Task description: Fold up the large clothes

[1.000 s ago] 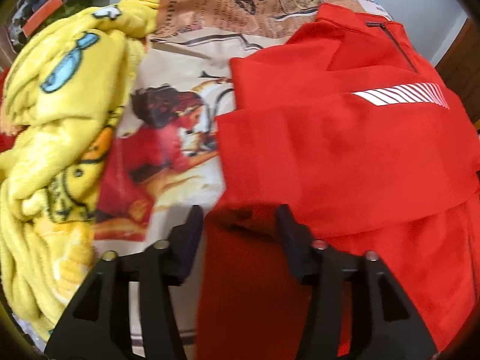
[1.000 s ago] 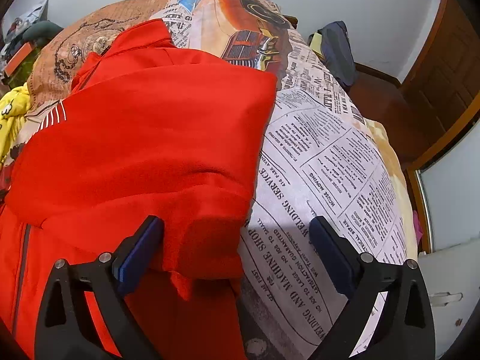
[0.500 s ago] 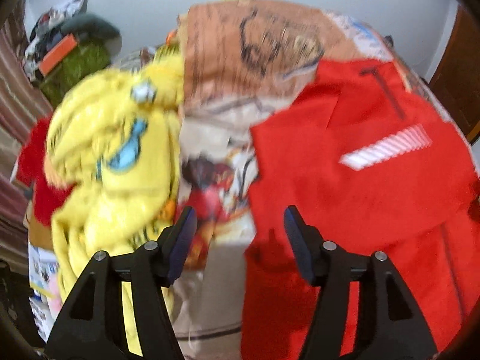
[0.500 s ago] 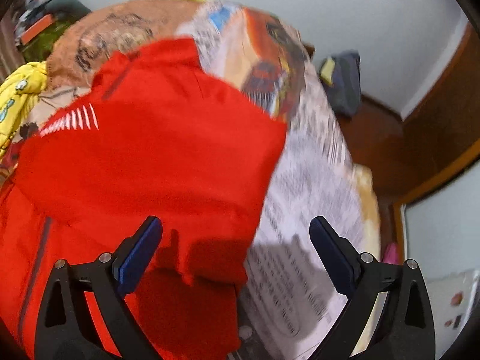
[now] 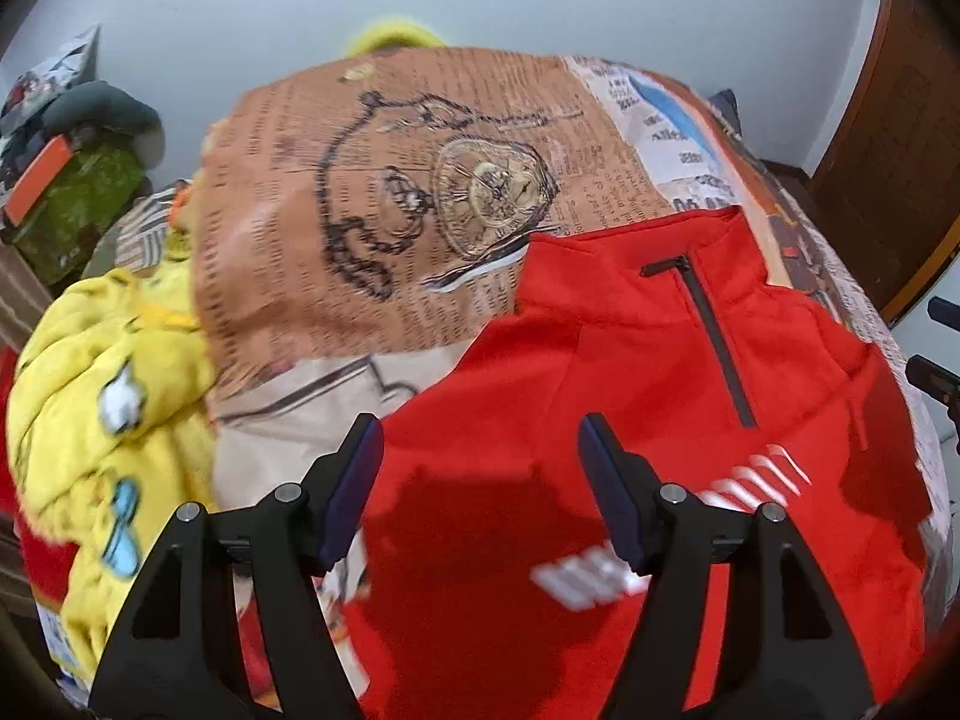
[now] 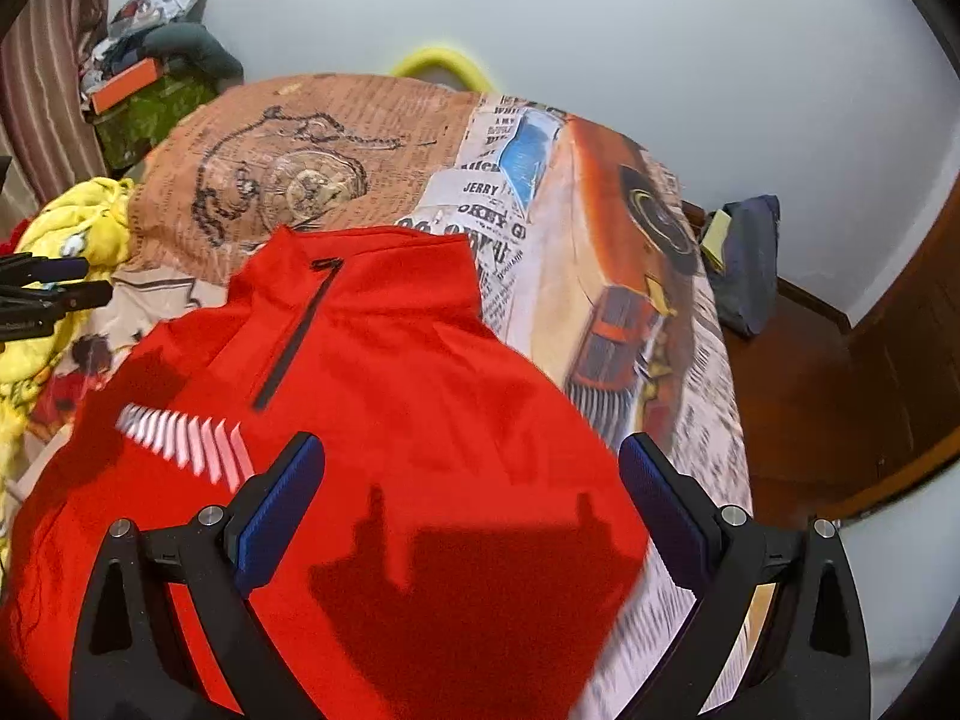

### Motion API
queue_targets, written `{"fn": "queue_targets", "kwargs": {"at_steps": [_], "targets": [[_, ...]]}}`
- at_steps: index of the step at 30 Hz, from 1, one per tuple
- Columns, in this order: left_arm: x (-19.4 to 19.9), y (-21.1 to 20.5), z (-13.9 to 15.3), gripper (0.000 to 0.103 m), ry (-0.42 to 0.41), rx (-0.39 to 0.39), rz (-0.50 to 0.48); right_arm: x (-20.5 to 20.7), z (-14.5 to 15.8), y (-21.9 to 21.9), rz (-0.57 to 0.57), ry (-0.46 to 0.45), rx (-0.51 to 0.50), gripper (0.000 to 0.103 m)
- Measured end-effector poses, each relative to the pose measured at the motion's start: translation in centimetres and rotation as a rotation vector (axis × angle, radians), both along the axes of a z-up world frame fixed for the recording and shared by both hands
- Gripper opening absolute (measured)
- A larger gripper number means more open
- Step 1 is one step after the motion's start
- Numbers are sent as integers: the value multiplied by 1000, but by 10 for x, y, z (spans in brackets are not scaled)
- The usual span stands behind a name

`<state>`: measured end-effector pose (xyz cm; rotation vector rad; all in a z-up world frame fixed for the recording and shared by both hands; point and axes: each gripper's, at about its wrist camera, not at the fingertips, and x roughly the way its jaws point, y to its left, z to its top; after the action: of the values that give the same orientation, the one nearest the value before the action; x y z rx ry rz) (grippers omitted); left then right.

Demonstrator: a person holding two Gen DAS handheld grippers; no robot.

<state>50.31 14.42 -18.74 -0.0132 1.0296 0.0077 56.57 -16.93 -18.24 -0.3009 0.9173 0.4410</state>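
Observation:
A red zip-neck pullover (image 5: 630,396) (image 6: 396,384) with white chest stripes lies folded on the bed, collar toward the far wall. My left gripper (image 5: 480,456) hovers above its left edge with jaws still opening and nothing between them. My right gripper (image 6: 468,474) hangs wide open above the garment's right side, also empty. The left gripper's tips (image 6: 66,282) show at the left edge of the right wrist view. Both grippers cast shadows on the red fabric.
A newspaper-print bedsheet (image 5: 372,192) (image 6: 606,264) covers the bed. A yellow cartoon blanket (image 5: 102,396) (image 6: 72,234) is heaped on the left. Cluttered bags (image 5: 72,192) stand at the far left corner, a dark bag (image 6: 744,258) and wooden furniture (image 6: 870,372) at the right.
Both grippers let go of the red fabric and rose back from it, so more of the bed and wall shows. The left jaws have widened.

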Motion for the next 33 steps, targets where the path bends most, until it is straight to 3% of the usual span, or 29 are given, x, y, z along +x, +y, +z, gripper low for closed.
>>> {"fn": "queue_targets", "kwargs": {"at_steps": [7, 11, 15, 18, 20, 22, 24, 26, 28, 33], "targets": [[51, -11, -47, 66, 58, 14, -40, 61, -36, 15, -39, 127, 80, 97], [78, -13, -69, 66, 61, -35, -35, 94, -60, 21, -76, 215, 181, 95], [110, -11, -89, 66, 61, -128, 14, 109, -85, 28, -129, 294, 240, 84], [120, -14, -101, 66, 55, -167, 12, 109, -89, 32, -103, 279, 272, 78], [121, -17, -104, 54, 40, -201, -2, 112, -91, 35, -77, 308, 303, 59], [121, -19, -104, 39, 28, -255, -14, 112, -90, 37, -66, 302, 310, 54], [117, -24, -100, 27, 0, -221, -13, 107, -88, 40, -46, 279, 301, 45], [114, -30, -96, 11, -8, -174, -23, 108, -85, 39, -34, 271, 311, 24], [111, -33, -88, 8, -9, -151, -20, 102, -80, 38, -33, 257, 311, 12], [89, -36, -58, 7, -32, -94, -24, 87, -63, 31, -48, 220, 337, 9]]}}
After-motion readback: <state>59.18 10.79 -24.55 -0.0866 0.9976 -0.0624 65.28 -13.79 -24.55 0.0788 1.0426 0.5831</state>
